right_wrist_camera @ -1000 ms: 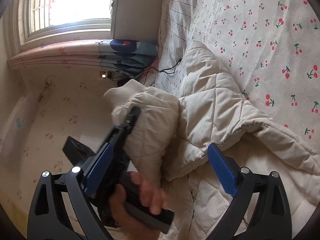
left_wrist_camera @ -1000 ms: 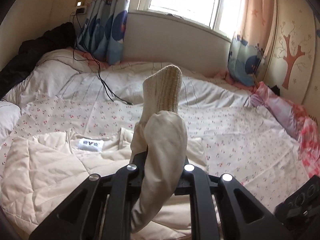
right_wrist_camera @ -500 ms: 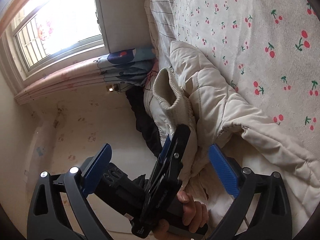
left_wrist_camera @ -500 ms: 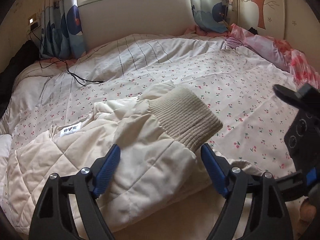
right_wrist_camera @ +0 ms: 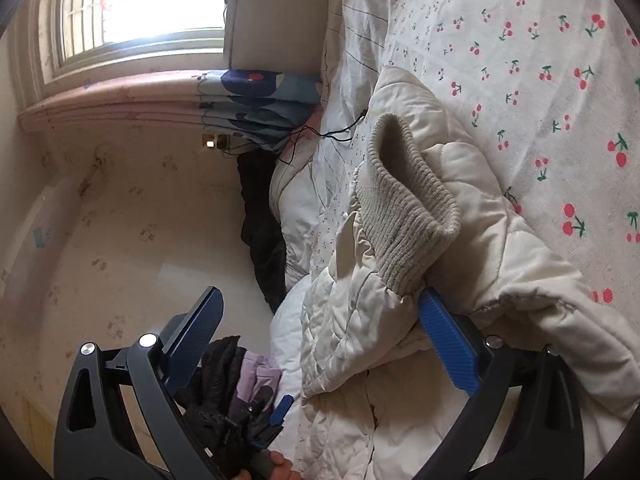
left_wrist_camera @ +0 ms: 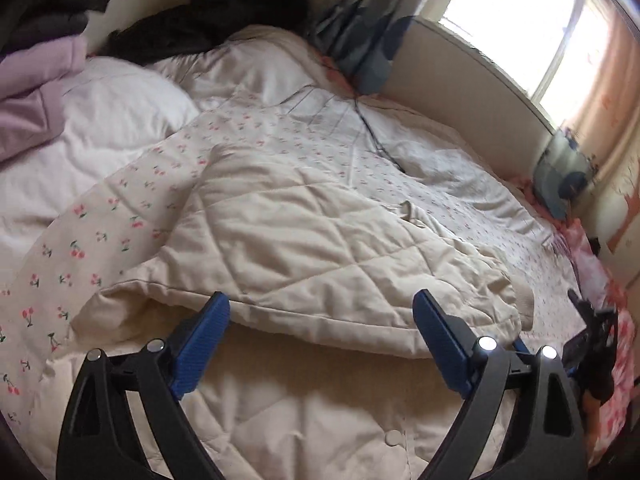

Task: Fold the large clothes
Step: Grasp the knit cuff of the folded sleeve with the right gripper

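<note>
Lying on bed: cream quilted jacket (left_wrist_camera: 320,248) spread over the cherry-print duvet (left_wrist_camera: 100,240), filling the middle and 6 o'clock part of the left wrist view.
Jacket fold: one quilted panel doubled over the lower layer, its rolled edge running across just ahead of the left gripper (left_wrist_camera: 320,344).
Left gripper state: blue pads (left_wrist_camera: 200,344) spread wide apart, holding nothing; folded edge just beyond the tips, contact not clear.
Snap button: small round button (left_wrist_camera: 394,437) on the lower layer at 6 o'clock, between the left gripper's arms.
Right gripper state: right gripper (right_wrist_camera: 320,340) held with its blue pads far apart, gripping nothing.
Right pad contact: pad (right_wrist_camera: 448,344) at 4 o'clock lies against the jacket just under the ribbed cuff (right_wrist_camera: 404,208); the other pad at 8 o'clock hangs off the bed in front of the wall.
Sleeve: cuff end rests on top of the bunched jacket body (right_wrist_camera: 520,264), opening toward 12 o'clock.
Other gripper seen: left gripper (right_wrist_camera: 264,428) at 6 o'clock of the right wrist view, fingers of a hand just below it.
Bed surroundings: white pillow (left_wrist_camera: 120,112) at 10 o'clock, lilac garment (left_wrist_camera: 36,92) at 9 o'clock, dark clothes (left_wrist_camera: 208,16) at 12 o'clock, black cable (left_wrist_camera: 372,136) across the duvet at 1 o'clock, window (left_wrist_camera: 560,20) with curtains at 2 o'clock.
</note>
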